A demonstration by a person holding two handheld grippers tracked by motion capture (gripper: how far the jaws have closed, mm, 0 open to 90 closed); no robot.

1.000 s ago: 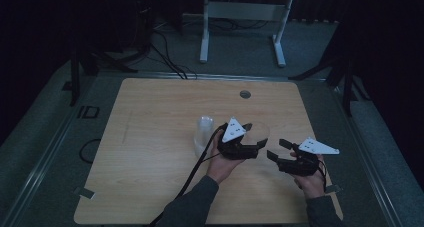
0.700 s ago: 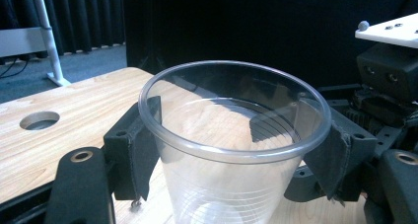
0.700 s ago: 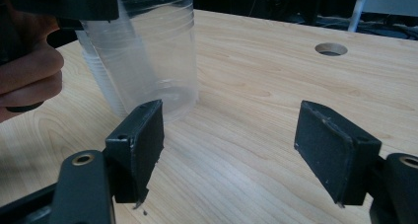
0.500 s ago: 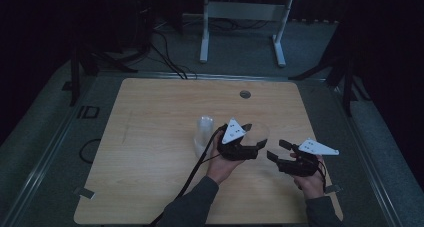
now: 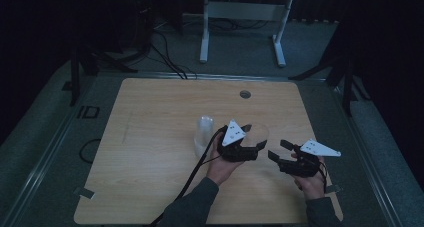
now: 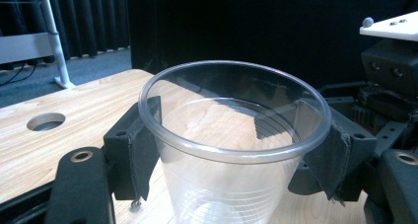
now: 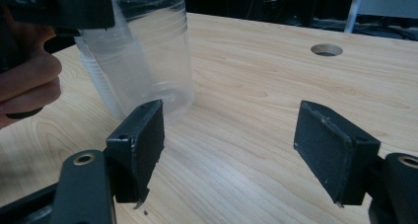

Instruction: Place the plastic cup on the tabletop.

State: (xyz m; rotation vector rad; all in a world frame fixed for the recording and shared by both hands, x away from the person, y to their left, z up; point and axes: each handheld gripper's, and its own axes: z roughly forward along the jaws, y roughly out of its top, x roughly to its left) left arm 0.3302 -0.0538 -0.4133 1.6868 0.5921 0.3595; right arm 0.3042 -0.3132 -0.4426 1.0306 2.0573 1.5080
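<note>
Clear plastic cup (image 6: 231,150) stands upright on the table (image 5: 150,117), clamped below its rim by the left gripper (image 5: 248,148); right gripper (image 5: 280,151), fingers spread and empty, sits just right.

Cup (image 6: 231,150) between left claw (image 6: 236,150) jaws: clear glossy ribbed plastic. Jaws matt black. Surface (image 7: 276,86) beneath: pale smooth wood-grain.

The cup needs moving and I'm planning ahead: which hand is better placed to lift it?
Left. Its tool already clamps the cup on both sides; the right tool is open with nothing between its jaws.
</note>
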